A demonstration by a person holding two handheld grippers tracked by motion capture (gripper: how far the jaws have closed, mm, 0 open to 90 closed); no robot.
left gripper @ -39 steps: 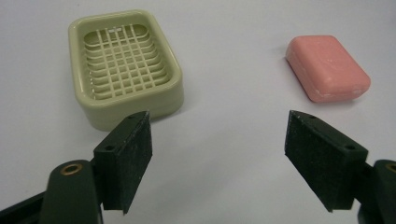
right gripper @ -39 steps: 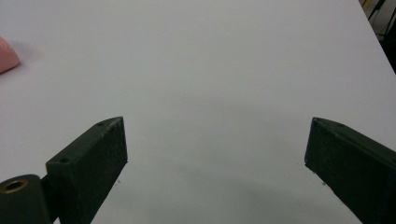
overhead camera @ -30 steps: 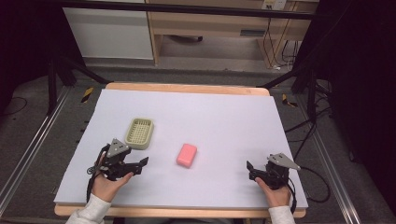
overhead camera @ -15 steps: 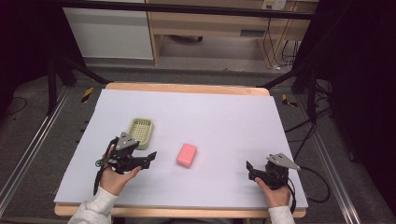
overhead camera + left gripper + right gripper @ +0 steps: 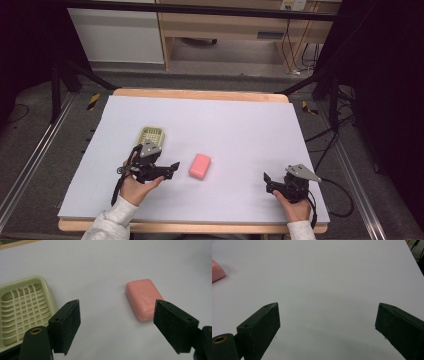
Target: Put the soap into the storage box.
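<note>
Nearest to you, your right gripper (image 5: 267, 181) sits low at the near right of the white-covered table (image 5: 240, 120), well apart from the pink rounded bar of soap (image 5: 200, 165). Its jaws stand wide apart with bare white surface between them, as your right gripper view (image 5: 327, 322) shows, and that view catches a corner of the soap (image 5: 217, 271) at its far left edge. Your right hand (image 5: 292, 207) grips it from behind.

Your left gripper (image 5: 172, 166) lies just to the left of the soap, pointing toward it, held in your left hand (image 5: 134, 184) with a white sleeve (image 5: 107, 225) behind. Its jaws are also spread wide and hold nothing. In your left gripper view (image 5: 117, 320) the soap (image 5: 143, 298) lies flat on the table just beyond the right-hand jaw, apart from both jaws.

Farther out, to the left of the soap and a little beyond it, stands the pale green plastic soap dish with a slotted grid floor (image 5: 151, 136). The dish (image 5: 22, 307) is empty, and it sits close beside your left gripper.
</note>
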